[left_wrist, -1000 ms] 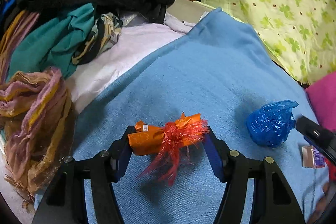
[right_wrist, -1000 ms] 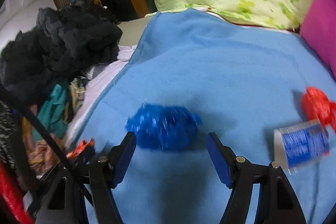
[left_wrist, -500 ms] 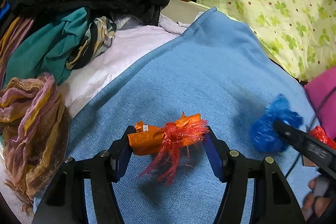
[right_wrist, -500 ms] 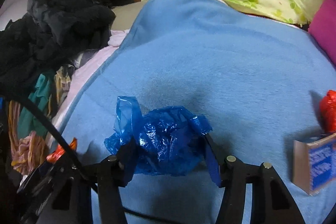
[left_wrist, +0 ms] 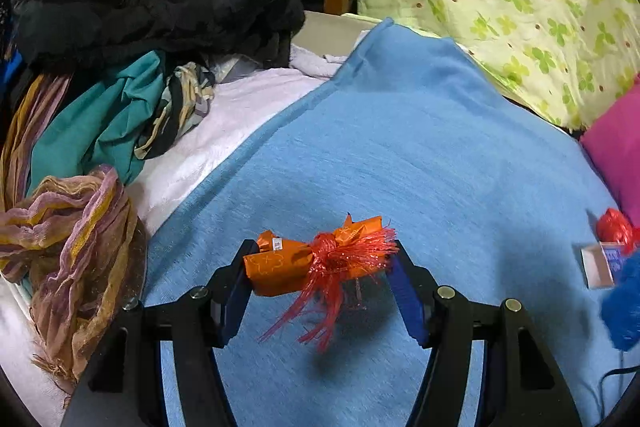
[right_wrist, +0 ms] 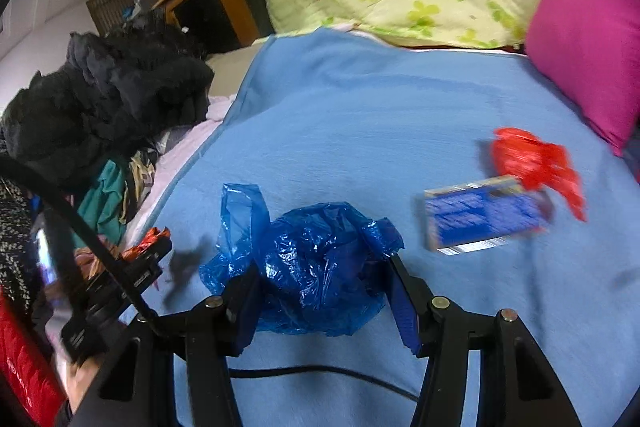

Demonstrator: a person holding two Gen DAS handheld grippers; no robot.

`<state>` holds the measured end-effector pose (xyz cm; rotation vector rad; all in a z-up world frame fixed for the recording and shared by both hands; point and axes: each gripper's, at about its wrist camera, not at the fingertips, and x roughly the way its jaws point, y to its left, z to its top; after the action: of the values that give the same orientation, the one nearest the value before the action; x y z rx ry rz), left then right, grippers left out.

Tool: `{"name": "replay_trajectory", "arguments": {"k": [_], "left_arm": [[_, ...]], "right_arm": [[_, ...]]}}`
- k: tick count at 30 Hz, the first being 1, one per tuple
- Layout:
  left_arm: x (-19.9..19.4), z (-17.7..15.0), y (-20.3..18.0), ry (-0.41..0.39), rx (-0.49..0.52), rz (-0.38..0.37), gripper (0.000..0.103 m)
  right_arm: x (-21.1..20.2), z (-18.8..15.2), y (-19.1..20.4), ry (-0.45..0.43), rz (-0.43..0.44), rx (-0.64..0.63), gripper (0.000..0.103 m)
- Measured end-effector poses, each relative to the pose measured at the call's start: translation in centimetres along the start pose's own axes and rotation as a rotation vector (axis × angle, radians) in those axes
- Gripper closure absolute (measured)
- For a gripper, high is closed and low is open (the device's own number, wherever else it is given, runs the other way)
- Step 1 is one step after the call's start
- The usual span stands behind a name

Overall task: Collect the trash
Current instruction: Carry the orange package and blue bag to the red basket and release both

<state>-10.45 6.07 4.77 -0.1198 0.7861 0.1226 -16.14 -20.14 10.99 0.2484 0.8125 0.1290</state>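
No text is showing clearly enough to be read in either view. The small blue box (right_wrist: 486, 217) lying on the blue blanket (right_wrist: 360, 131) is carrying white printed lines and a strip like a barcode along its lower edge, but the blur is making every letter impossible to read. The orange wrapper (left_wrist: 304, 261) is showing only a faint drawn pattern and a tiny white tag, and what is printed on them I cannot tell.
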Motion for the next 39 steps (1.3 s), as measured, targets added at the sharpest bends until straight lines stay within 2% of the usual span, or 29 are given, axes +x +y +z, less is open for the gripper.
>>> {"name": "replay_trajectory", "arguments": {"k": [9, 22, 26, 32, 39], "left_arm": [[-3.4, -1.6, -2.4, 0.016, 0.042, -0.070, 0.037], [-12.9, -3.2, -10.0, -0.058, 0.191, -0.240, 0.037], [-15.8, -4.3, -13.0, -0.064, 0.243, -0.322, 0.037], [-19.7, -7.2, -18.4, -0.057, 0.350, -0.458, 0.037], [-23.2, -11.2, -23.5, -0.014, 0.454, -0.593, 0.037]], "right_arm": [[-8.4, -2.6, -5.0, -0.099, -0.026, 0.088, 0.044], [-20.4, -9.0, -12.9, -0.244, -0.100, 0.271, 0.044], [-24.6, -11.4, -15.0, -0.283, -0.154, 0.311, 0.044], [-30.7, -16.1, -19.4, -0.313, -0.282, 0.395, 0.044], [-34.5, -22.8, -23.7, -0.283, -0.398, 0.507, 0.044]]}}
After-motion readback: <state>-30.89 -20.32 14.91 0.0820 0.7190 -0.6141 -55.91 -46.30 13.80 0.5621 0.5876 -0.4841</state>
